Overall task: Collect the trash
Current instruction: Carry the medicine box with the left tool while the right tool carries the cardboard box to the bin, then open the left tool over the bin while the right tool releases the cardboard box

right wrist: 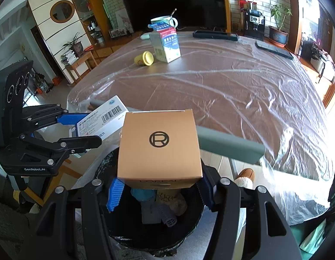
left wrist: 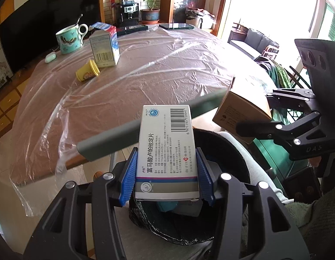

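A: What's held?
B: Two cartons. The left gripper [left wrist: 167, 173] clamps a flat white medicine box [left wrist: 167, 151], glossy, barcoded. The right gripper [right wrist: 158, 189] pinches a matte tan cardboard box [right wrist: 160, 149] with a circled R.
A: Below them?
B: One bin [right wrist: 115, 227], black-lined, crumpled trash inside. Ahead, one milk carton [right wrist: 166, 43] and one yellow cup [right wrist: 144, 58] on the plastic-sheeted table [right wrist: 232, 91].

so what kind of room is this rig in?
Most likely a home living or dining room: a big dark TV on a brick wall, a sofa by the window, and a plastic-covered dining table with a mug.
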